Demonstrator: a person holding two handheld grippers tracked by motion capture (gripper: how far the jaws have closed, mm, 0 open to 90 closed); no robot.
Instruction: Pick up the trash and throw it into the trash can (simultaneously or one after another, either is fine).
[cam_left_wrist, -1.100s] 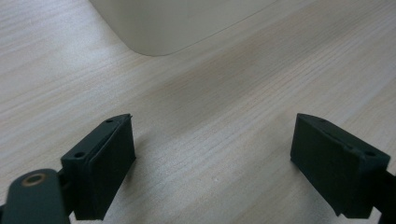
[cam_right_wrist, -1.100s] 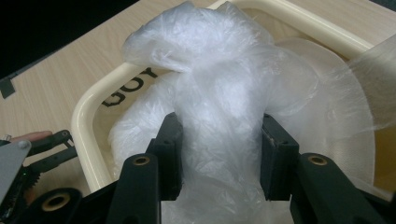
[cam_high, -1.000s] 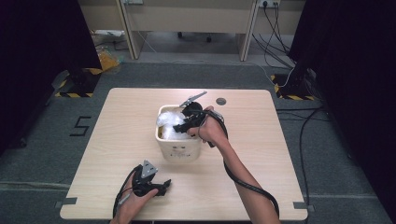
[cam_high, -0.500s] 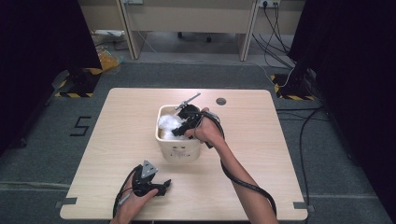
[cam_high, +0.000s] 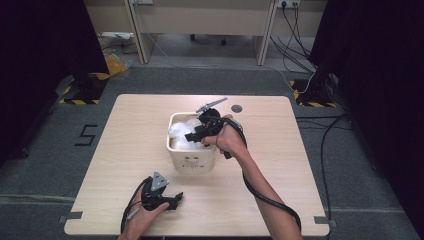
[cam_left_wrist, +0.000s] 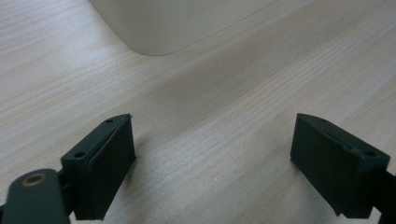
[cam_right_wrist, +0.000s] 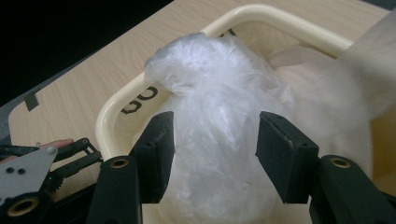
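Crinkled clear plastic: the bag (cam_right_wrist: 219, 116) sits inside the cream bin (cam_high: 192, 160). Right gripper (cam_right_wrist: 215, 149) jaws have just been opening, astride the bag, pads apparently clear. Left gripper (cam_high: 167, 199) rests before the bin, jaws apart, empty. We judge the bag light, soft, slippery; pinch its bunched top.

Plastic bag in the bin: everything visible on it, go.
The bag is thin, crinkled, translucent white plastic, bunched into a puffy mound with a gathered top. It sits inside the cream bin at mid-table, rising above the rim. The right gripper straddles it, jaws just opened; whether the pads touch it is unclear.
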